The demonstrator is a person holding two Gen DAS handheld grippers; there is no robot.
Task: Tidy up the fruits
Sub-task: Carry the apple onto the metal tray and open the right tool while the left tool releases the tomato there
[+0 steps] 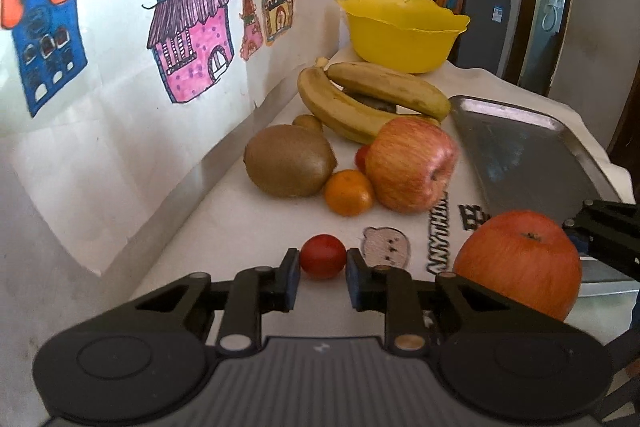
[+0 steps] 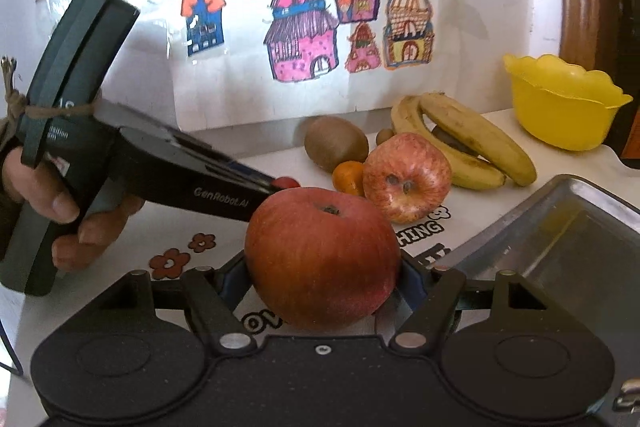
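My left gripper [image 1: 323,273] is shut on a small red cherry tomato [image 1: 323,255], held between its blue pads just above the white cloth. In the right wrist view my right gripper [image 2: 322,285] is shut on a large red apple [image 2: 322,261]; the same apple [image 1: 520,261] appears at the lower right of the left view. Behind lie a second apple [image 1: 412,165], a small orange [image 1: 349,193], a kiwi [image 1: 290,166], two bananas [image 1: 372,99] and a yellow bowl [image 1: 400,31]. A steel tray [image 1: 524,147] lies to the right.
A wall with paper house drawings runs along the left and back of the table. A person's hand [image 2: 60,211] holds the left gripper's handle. A smaller kiwi [image 1: 308,123] and another red tomato [image 1: 362,157] hide among the fruit. A doorway lies beyond the bowl.
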